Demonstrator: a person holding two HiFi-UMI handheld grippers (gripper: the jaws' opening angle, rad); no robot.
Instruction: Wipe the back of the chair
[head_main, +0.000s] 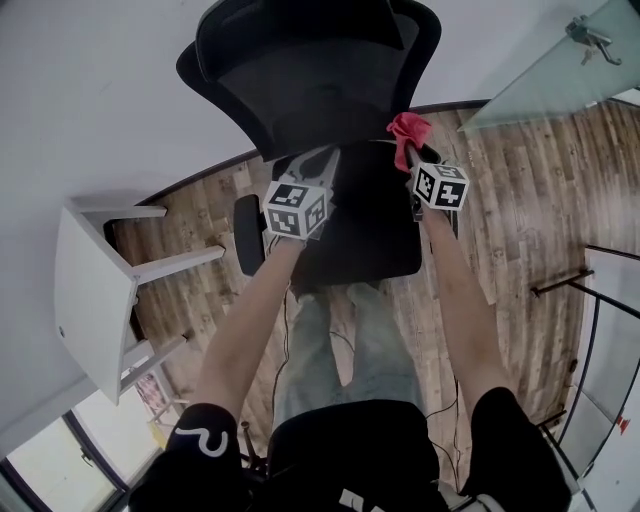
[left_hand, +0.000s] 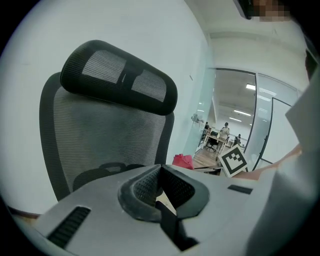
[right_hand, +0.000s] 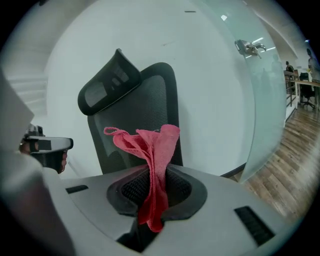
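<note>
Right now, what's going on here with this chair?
A person faces a black mesh chair with a gripper in each hand. The right gripper has its jaws shut on a pink cloth, held in front of the backrest, not visibly touching it. The left gripper is shut and empty.

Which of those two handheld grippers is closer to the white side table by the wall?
Left. The left gripper is over the black mesh chair's seat, on the white side table's side; the right gripper, clamping a pink cloth, is across the seat, farther off.
</note>
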